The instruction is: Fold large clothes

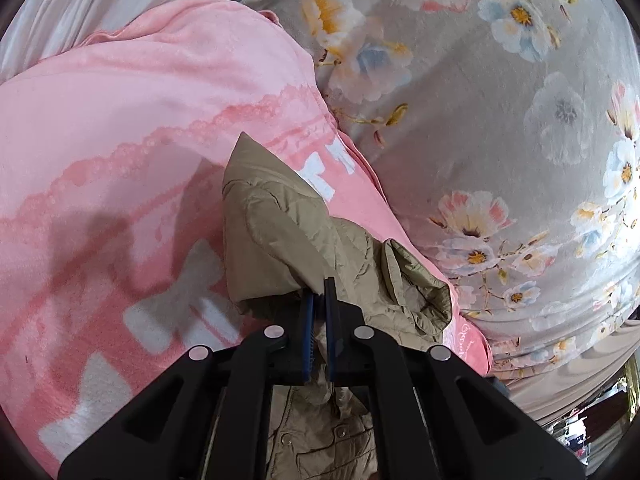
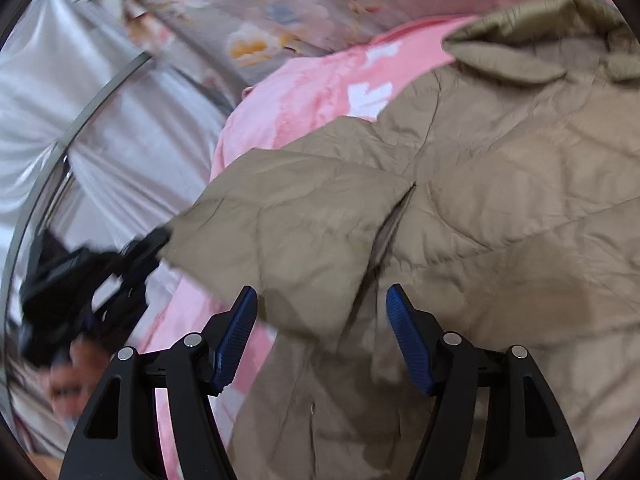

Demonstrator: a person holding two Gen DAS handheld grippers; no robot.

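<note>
A tan quilted jacket [image 2: 500,184] lies spread on a pink blanket [image 2: 304,92] on the bed. My left gripper [image 1: 319,292] is shut on a fold of the jacket's sleeve [image 1: 280,232] and holds it up above the pink blanket [image 1: 120,140]. In the right wrist view the left gripper [image 2: 152,244] shows at the left, blurred, gripping the end of the sleeve [image 2: 288,216]. My right gripper [image 2: 322,300] is open, its blue pads [image 2: 236,332] apart, just above the jacket's body near the sleeve seam.
A grey floral bedsheet [image 1: 500,120] lies beyond the pink blanket. White curtain-like fabric [image 2: 80,100] and a metal rail [image 2: 80,120] are at the left. A person's hand [image 2: 68,384] holds the left gripper.
</note>
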